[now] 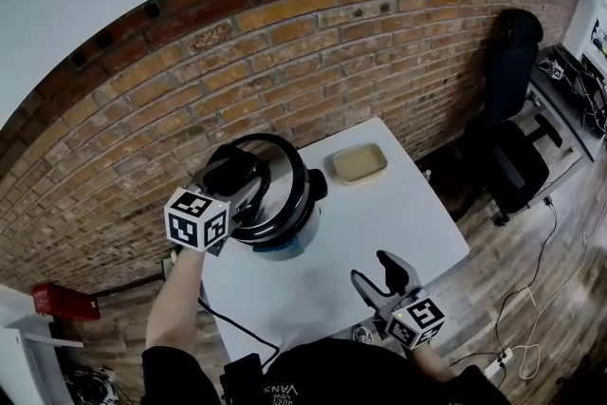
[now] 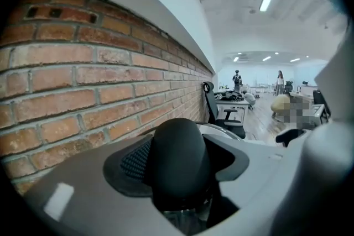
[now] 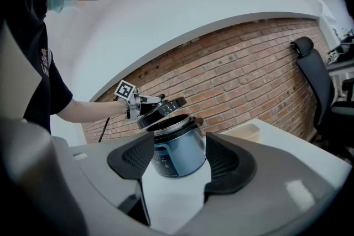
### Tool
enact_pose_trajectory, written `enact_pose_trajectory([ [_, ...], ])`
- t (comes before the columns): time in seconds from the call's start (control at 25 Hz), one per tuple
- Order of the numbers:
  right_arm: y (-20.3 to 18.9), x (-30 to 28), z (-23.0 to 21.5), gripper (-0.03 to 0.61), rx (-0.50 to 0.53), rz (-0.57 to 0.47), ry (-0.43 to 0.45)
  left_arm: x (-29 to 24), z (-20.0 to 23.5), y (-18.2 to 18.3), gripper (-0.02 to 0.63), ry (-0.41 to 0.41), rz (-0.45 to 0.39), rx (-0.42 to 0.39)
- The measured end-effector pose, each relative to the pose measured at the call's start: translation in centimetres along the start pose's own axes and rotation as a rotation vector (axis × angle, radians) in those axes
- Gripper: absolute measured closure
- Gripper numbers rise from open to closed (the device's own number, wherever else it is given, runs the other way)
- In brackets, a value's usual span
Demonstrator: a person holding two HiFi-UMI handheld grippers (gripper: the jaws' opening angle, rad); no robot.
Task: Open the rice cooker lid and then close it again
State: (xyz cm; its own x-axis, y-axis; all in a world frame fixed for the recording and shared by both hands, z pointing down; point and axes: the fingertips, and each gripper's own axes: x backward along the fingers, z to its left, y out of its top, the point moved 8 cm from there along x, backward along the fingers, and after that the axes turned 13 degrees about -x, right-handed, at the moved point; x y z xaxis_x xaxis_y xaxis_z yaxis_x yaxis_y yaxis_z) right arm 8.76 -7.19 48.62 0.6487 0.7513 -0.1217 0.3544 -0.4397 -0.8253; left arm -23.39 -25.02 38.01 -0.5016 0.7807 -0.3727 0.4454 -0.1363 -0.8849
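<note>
My left gripper (image 1: 237,183) is clamped on the black handle (image 2: 180,166) of the lid (image 3: 160,109). Its jaws sit wide only because the handle fills the gap between them. The lid hangs tilted over the mouth of the rice cooker (image 3: 178,153), high on the side towards my left hand and low on the side away from it. I cannot tell whether that low edge touches the cooker's rim.

As I read it, the lid counts as open, so what matters for the closing move is that it sits above the cooker, only tipped. It should need levelling and a straight drop rather than a carry across.

My right gripper (image 1: 372,272) is well apart from the cooker, on its near side by the table (image 1: 408,213) edge. Its jaws are spread and hold nothing, so the left hand is plainly the one to finish.

Behind the cooker is the brick wall (image 1: 285,43), which leaves little room to swing the lid that way. A shallow tan dish (image 1: 359,162) lies just beside the cooker on its right. Bare tabletop stretches from the cooker towards me, so any slack in the lid's path should go to that side.
</note>
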Motion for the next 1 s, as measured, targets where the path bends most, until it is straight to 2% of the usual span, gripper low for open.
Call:
enact_pose_trajectory([
  [0.2, 0.7, 0.3, 0.0, 0.293, 0.008, -0.007, 0.037, 3.2, 0.4, 1.4, 0.331, 0.080, -0.045, -0.002],
  [0.4, 1.4, 0.5, 0.0, 0.293, 0.028, 0.003, 0.094, 7.4, -0.5, 1.3, 0.331, 0.160, -0.064, -0.002],
  [0.76, 2.3, 0.6, 0.6, 0.293, 0.061, 0.060, 0.202, 16.1, -4.2, -1.3, 0.331, 0.347, -0.073, 0.071],
  [1.0, 1.7, 0.6, 0.7, 0.295, 0.066, 0.095, 0.263, 21.2, -7.7, -4.4, 0.331, 0.488, -0.030, 0.124],
])
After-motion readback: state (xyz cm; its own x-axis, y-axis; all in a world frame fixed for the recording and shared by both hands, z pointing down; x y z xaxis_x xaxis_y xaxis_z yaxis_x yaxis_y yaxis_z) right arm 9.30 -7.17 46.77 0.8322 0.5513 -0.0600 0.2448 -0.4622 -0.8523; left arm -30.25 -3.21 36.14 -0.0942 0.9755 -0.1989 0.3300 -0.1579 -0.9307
